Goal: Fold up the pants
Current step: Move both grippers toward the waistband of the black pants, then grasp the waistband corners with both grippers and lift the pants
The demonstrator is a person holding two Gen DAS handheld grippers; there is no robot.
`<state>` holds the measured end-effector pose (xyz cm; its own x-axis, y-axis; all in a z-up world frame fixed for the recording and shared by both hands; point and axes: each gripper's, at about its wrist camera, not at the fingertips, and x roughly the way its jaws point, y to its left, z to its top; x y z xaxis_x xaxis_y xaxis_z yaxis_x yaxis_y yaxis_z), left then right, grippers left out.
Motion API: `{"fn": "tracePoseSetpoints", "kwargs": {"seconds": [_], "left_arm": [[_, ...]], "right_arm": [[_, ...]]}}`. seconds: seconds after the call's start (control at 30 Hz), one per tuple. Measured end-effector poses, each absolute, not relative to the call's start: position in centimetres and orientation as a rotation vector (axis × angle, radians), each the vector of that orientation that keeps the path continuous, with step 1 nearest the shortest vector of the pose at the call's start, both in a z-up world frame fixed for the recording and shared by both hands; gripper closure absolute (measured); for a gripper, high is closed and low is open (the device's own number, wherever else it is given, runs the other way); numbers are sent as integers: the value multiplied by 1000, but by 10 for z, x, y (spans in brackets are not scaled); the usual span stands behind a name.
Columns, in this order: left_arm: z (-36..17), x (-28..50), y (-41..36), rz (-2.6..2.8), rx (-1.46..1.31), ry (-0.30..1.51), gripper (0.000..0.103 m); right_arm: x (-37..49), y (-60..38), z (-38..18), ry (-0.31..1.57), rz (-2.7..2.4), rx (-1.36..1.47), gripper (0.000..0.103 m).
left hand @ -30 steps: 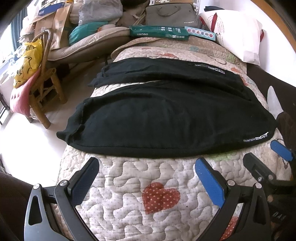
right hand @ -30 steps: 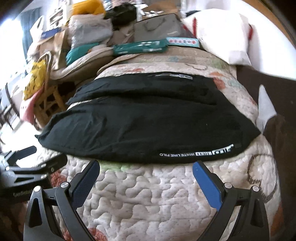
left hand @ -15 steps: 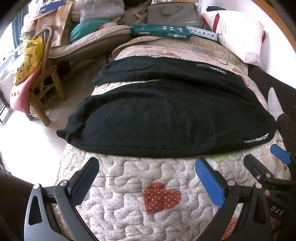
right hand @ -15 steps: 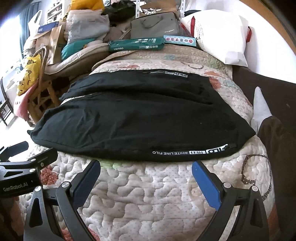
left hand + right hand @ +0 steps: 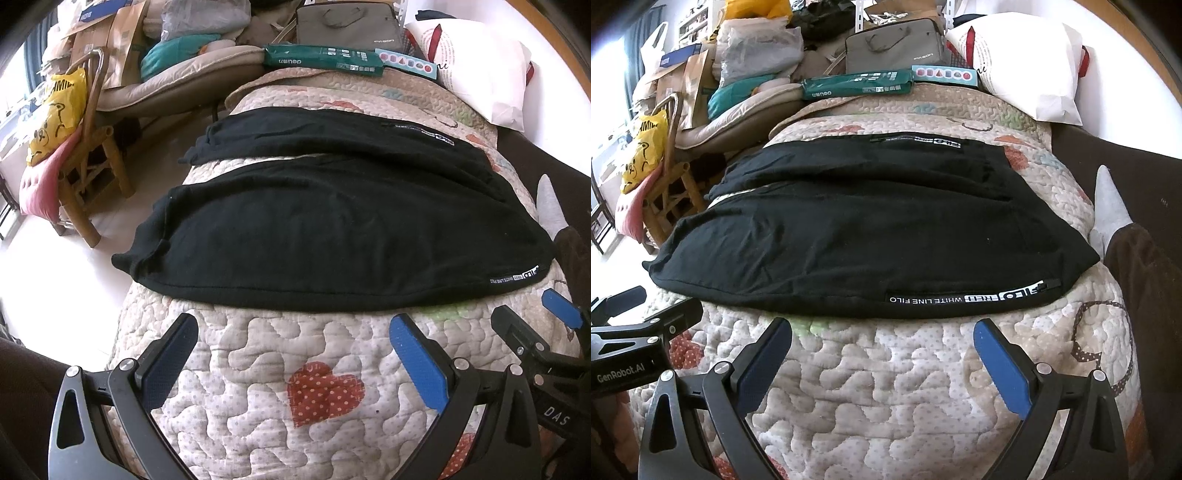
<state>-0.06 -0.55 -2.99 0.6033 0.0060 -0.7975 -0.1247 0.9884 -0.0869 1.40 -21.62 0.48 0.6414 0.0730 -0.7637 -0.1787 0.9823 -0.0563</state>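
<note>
Currently, the black pants [image 5: 332, 229] are spread flat across the quilted bedspread [image 5: 258, 369], with both legs laid out side by side and a strip of quilt seen between them toward the cuffs. The white-lettered side stripe [image 5: 964, 297] is seen along the pants' near edge, toward the waistband end.

Both pairs of tongs are held short of that near edge, over bare quilt, and nothing is touched by either. The left tongs [image 5: 295, 354] are spread wide, empty, opposite the middle of the near leg, with a red heart patch [image 5: 325, 387] lying between them and the pants. The right tongs [image 5: 882, 354] are likewise spread wide and empty, opposite the lettered stripe, nearer the waistband.

Beyond the far leg of the pants, a green box [image 5: 321, 61] and a white pillow [image 5: 480, 70] are seen at the head of the bed. Off the cuff end of the pants, a wooden chair [image 5: 85, 177] is seen beside the bed.
</note>
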Motion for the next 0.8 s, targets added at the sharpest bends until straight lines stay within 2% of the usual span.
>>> {"fn": "tracePoseSetpoints", "kwargs": {"seconds": [0.43,0.63,0.8], "left_arm": [[-20,5,0,62,-163,934,0],[24,44,27,-23,-148,895,0],[38,104,55,-88,-62,900,0]], "right_arm": [[15,-216,10,862,148,-139,3],[48,-217,68,814,233,-158,2],[104,-216,92,824,315,-244,2]]}}
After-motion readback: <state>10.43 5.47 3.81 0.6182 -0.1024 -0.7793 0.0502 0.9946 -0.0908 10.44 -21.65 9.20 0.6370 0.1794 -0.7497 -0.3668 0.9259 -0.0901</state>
